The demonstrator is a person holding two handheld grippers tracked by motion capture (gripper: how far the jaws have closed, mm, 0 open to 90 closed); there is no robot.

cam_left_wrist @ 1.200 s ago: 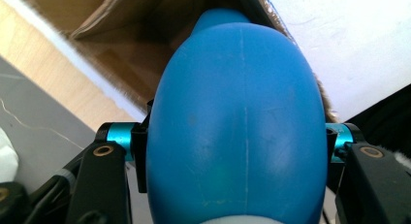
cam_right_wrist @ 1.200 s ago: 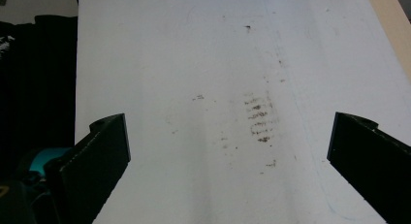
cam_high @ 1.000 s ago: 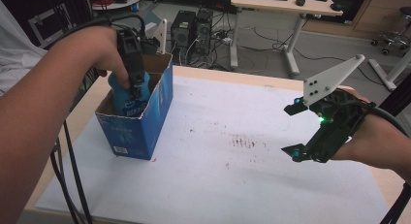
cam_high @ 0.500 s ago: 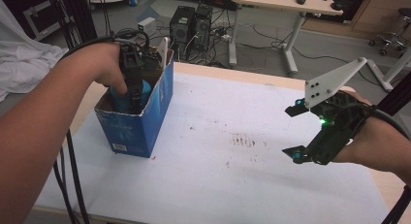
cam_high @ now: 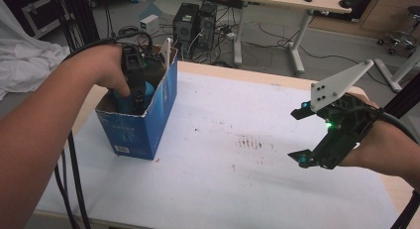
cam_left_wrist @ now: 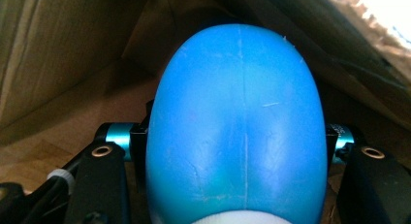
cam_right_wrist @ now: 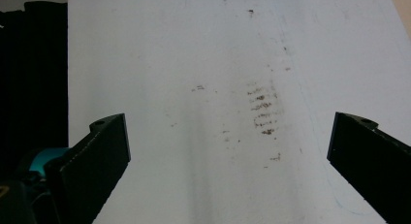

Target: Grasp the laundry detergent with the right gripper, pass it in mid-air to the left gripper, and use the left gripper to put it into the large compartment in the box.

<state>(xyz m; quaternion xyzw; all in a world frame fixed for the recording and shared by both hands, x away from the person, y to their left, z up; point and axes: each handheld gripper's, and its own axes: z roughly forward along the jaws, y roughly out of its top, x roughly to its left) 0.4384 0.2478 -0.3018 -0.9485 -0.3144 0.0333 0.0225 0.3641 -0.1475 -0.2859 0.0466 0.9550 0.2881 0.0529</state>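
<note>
At the left of the high view, the person's left forearm is reaching in from the bottom edge, and the left claw (cam_high: 134, 92) is pointing down into the open top of a blue cardboard box (cam_high: 141, 127). The box is standing upright on the white surface (cam_high: 237, 179), near its left side, and a black cable (cam_high: 74, 189) is trailing down past the surface's front edge. Inside the box, the left claw is gripping a rounded blue object (cam_high: 143, 92). In the left gripper view, that blue object (cam_left_wrist: 237, 127) is sitting between the two black jaws, which are pressing on it from either side, with the brown cardboard walls of the box (cam_left_wrist: 53, 54) closing in around it. A seam is running down the middle of the object, and a white band is showing at its lower end.

Toward the middle of the surface, a patch of dark smudges (cam_high: 250, 142) is marking the white sheet.

At the right, the right claw (cam_high: 301, 137) is hovering above the surface, well apart from the box, with a grey three-cornered plate (cam_high: 337, 85) on top and a small green light glowing on its body. Its jaws are standing wide apart with nothing between them. In the right gripper view, the right claw (cam_right_wrist: 228, 151) is looking down on the smudges (cam_right_wrist: 261, 110) between its spread jaws.
</note>
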